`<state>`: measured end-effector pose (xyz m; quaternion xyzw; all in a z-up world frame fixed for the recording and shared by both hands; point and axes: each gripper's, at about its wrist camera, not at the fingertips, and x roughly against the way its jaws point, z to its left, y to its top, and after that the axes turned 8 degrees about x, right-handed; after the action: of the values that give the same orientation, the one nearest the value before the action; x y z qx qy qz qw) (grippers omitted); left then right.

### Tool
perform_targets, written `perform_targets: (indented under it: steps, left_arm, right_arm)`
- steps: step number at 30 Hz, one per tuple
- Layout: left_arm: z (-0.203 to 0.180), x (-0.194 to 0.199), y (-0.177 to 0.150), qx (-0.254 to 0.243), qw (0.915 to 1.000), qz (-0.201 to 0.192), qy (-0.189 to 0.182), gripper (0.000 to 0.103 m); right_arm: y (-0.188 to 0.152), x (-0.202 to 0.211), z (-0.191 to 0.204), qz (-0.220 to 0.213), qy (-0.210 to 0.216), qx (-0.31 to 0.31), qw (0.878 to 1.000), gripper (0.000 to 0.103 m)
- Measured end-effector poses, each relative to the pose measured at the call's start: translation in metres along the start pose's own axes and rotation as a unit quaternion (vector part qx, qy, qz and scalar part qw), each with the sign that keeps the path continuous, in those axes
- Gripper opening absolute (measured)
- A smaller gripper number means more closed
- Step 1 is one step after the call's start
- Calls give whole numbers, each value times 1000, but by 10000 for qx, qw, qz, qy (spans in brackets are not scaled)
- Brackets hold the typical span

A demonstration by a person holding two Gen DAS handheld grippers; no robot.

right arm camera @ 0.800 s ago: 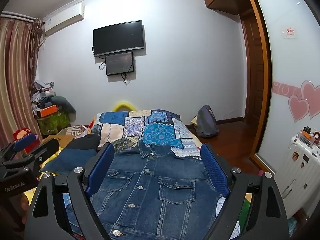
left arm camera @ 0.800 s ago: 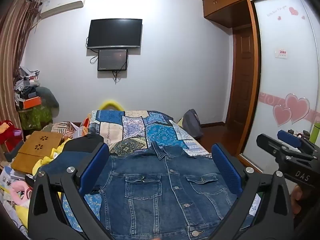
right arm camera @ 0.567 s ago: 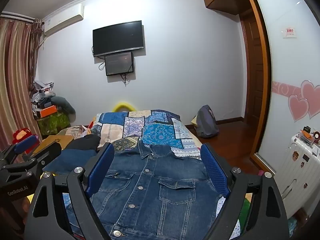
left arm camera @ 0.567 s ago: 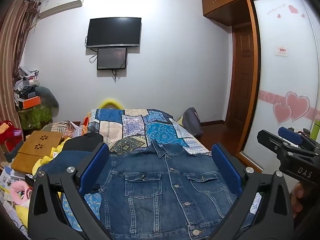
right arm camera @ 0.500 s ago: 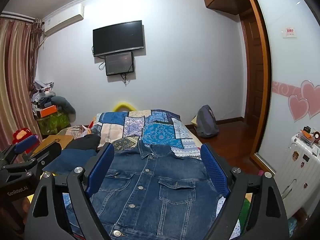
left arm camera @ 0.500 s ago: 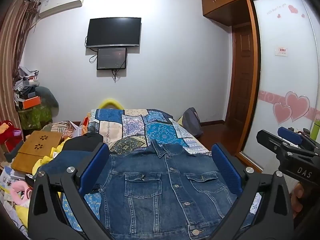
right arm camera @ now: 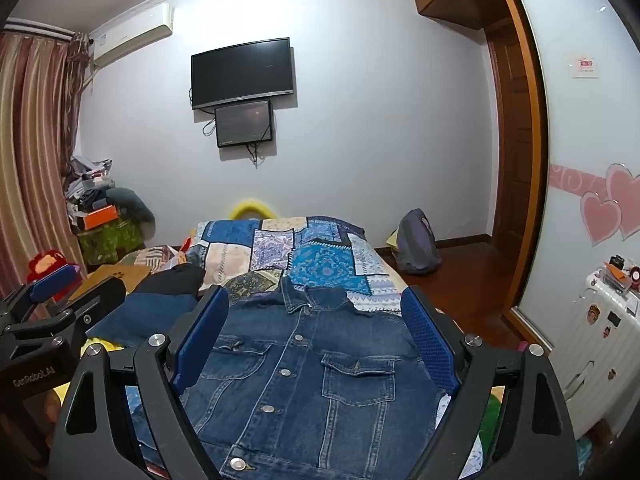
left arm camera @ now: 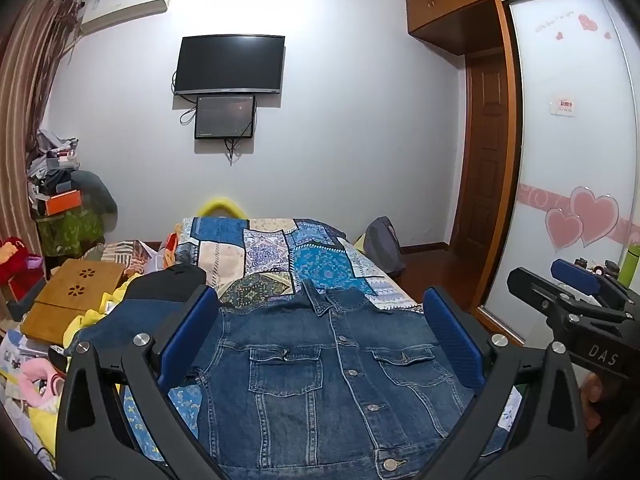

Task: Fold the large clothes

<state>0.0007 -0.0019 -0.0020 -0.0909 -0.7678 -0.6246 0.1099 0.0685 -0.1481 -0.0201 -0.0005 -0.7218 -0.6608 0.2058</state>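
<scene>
A blue denim jacket [left arm camera: 320, 372] [right arm camera: 308, 368] lies buttoned and front-up on the bed, collar toward the far wall. Its left sleeve trails off to the left over darker clothes. My left gripper [left arm camera: 320, 336] hovers above the jacket's chest, open, with nothing between its blue pads. My right gripper [right arm camera: 316, 336] hangs over the same jacket a little further right, open too and empty. Each gripper shows in the other's view: the right gripper [left arm camera: 576, 300] at the far right edge, the left gripper [right arm camera: 56, 312] at the far left edge.
A patchwork quilt [left arm camera: 280, 252] covers the bed beyond the jacket. Dark folded clothes [left arm camera: 168, 284], a wooden lap desk [left arm camera: 76, 292] and toys crowd the left side. A grey backpack [right arm camera: 416, 244] sits on the floor by the wardrobe [left arm camera: 576, 120]. A white suitcase [right arm camera: 600, 332] stands at right.
</scene>
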Motion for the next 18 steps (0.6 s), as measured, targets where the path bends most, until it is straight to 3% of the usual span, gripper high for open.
perform_targets:
  steps: [18]
  left_arm:
    - [6,-3,1,55,10000,25,34,103]
  right_arm:
    - [1,-1,-1,-1,18,50,10000,86]
